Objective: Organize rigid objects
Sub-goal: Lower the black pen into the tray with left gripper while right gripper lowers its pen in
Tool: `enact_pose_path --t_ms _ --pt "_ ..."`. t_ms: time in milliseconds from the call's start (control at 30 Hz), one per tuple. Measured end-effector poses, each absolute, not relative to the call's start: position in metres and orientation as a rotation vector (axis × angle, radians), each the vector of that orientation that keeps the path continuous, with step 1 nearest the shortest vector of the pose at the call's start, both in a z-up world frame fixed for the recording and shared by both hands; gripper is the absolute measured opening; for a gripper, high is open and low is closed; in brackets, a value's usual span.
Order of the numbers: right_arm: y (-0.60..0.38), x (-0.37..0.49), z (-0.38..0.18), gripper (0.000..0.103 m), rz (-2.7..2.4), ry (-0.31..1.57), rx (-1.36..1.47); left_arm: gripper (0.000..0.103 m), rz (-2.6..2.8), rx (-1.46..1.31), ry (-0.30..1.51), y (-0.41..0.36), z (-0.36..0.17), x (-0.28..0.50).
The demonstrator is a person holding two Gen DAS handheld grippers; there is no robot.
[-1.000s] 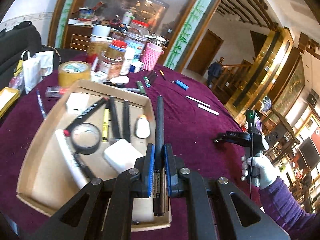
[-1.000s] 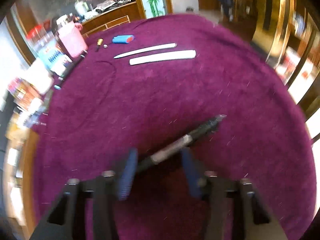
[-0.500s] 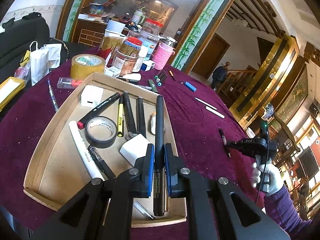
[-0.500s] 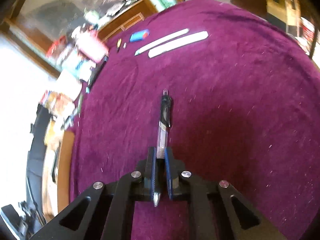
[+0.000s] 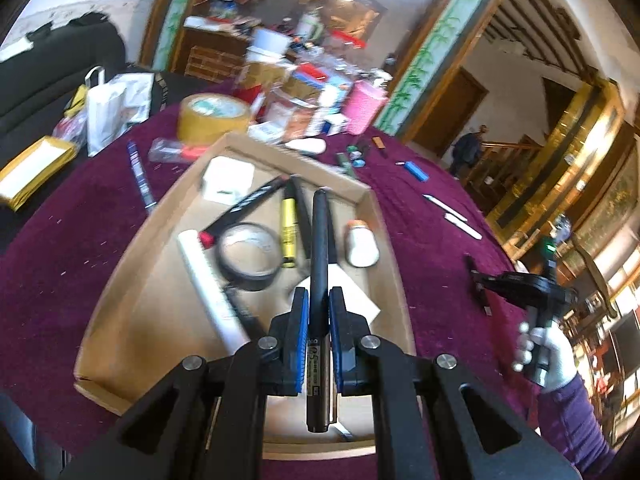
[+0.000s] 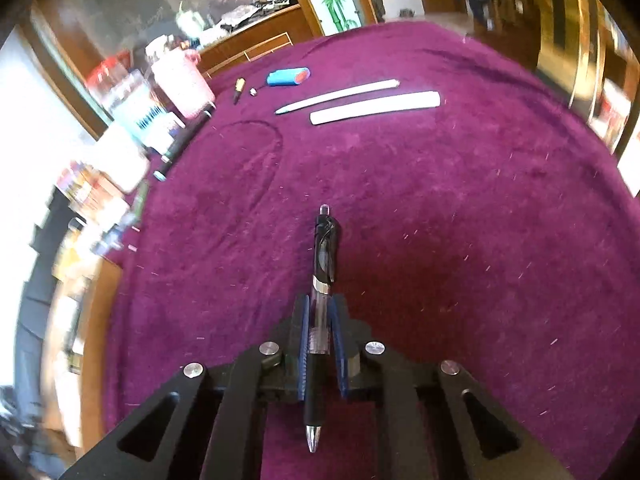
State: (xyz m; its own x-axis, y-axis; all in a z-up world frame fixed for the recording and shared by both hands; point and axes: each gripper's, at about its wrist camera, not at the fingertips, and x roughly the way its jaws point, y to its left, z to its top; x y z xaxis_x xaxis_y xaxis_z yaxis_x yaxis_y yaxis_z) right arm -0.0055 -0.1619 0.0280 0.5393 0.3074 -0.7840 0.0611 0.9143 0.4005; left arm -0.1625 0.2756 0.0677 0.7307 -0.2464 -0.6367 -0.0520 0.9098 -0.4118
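Now that our right hand-held gripper (image 6: 320, 344) has clamped the clear black-grip pen (image 6: 322, 292), and our left hand-held gripper (image 5: 319, 332) holds the black marker (image 5: 319, 264) over the shallow cardboard tray (image 5: 384, 240), both can go in.

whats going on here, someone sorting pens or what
A person is tidying stationery on a purple-covered table with a handheld gripper in each hand. The left gripper is shut on a black marker, held over the cardboard tray that already holds markers, a roll of black tape and a small white bottle. The right gripper is shut on a clear-barrelled pen, held over bare cloth. Two white strips and a blue lighter are not yet collected.
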Motion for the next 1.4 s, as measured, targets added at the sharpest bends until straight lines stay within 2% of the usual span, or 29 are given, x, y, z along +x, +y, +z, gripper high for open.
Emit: enact_pose_path --t_ms 233,600,633,700,767,833,1067,1400 --pt "-0.162 -0.020 0.040 0.011 0.369 0.958 0.640 0.010 -0.024 -0.452 0.797 0.297 0.054 -0.157" --pt "-0.038 -0.043 0.073 0.012 0.701 1.022 0.548 0.010 0.109 -0.476 0.842 0.313 0.043 -0.155" --pt "-0.028 -0.045 0.072 0.012 0.717 1.033 0.538 0.011 0.113 -0.477 0.844 0.313 0.043 -0.155" --pt "-0.001 -0.048 0.072 0.012 0.744 1.058 0.504 0.021 0.101 -0.476 0.844 0.311 0.044 -0.155" --pt "0.026 -0.051 0.070 0.012 0.767 1.082 0.465 0.046 0.066 -0.475 0.824 0.305 0.049 -0.157" --pt "0.046 -0.053 0.067 0.013 0.771 1.094 0.423 0.056 0.055 -0.462 0.795 0.301 0.056 -0.162" --pt "0.090 -0.060 0.059 0.012 0.684 1.094 0.246 0.063 0.047 -0.472 0.737 0.307 0.069 -0.176" --pt "0.111 -0.072 0.055 0.013 0.589 1.065 0.080 0.064 0.050 -0.508 0.730 0.321 0.062 -0.179"
